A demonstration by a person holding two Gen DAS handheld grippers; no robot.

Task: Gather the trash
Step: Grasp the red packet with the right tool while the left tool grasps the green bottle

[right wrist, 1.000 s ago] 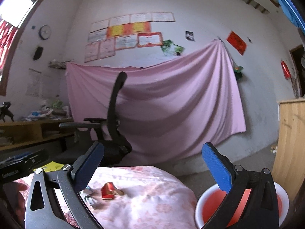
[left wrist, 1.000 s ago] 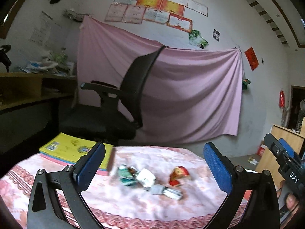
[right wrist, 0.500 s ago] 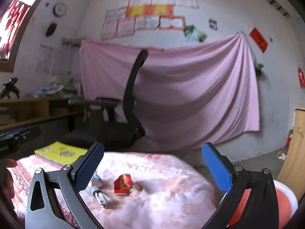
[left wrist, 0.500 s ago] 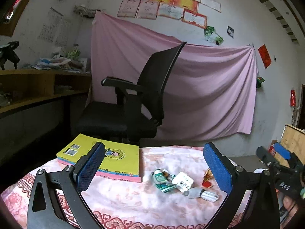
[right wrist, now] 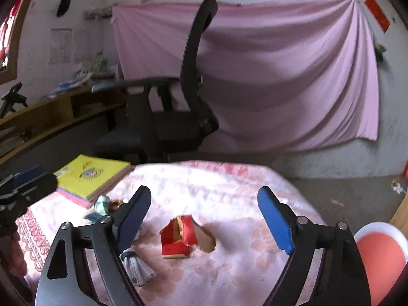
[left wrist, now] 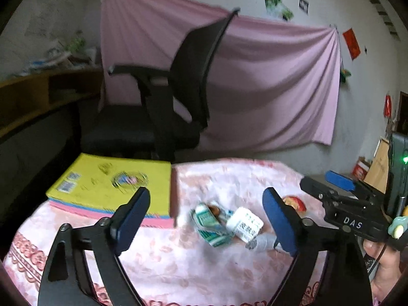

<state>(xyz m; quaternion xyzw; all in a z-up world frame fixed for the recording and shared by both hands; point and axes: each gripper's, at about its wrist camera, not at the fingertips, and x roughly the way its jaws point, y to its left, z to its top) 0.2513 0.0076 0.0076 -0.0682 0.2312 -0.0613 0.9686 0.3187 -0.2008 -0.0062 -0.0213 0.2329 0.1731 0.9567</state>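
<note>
Several bits of trash lie on a round table with a pink floral cloth (left wrist: 178,262). A green wrapper (left wrist: 209,223), a white crumpled packet (left wrist: 246,224) and a grey tube (left wrist: 262,243) sit between the fingers of my open, empty left gripper (left wrist: 206,224), which hovers above them. A red crushed carton (right wrist: 178,239) lies between the fingers of my open, empty right gripper (right wrist: 204,221). The grey tube (right wrist: 137,267) lies by its left finger. The red carton (left wrist: 294,202) is partly hidden behind the left gripper's right finger. The right gripper (left wrist: 341,204) shows at the right.
A yellow book (left wrist: 112,186) on a pink one lies at the table's back left. A black office chair (left wrist: 165,112) stands behind the table before a pink sheet (left wrist: 267,89). A white bin with a red liner (right wrist: 380,255) stands low at the right of the table.
Both grippers have moved forward and down toward the table, so the trash now lies between their fingers. Both stayed open.
</note>
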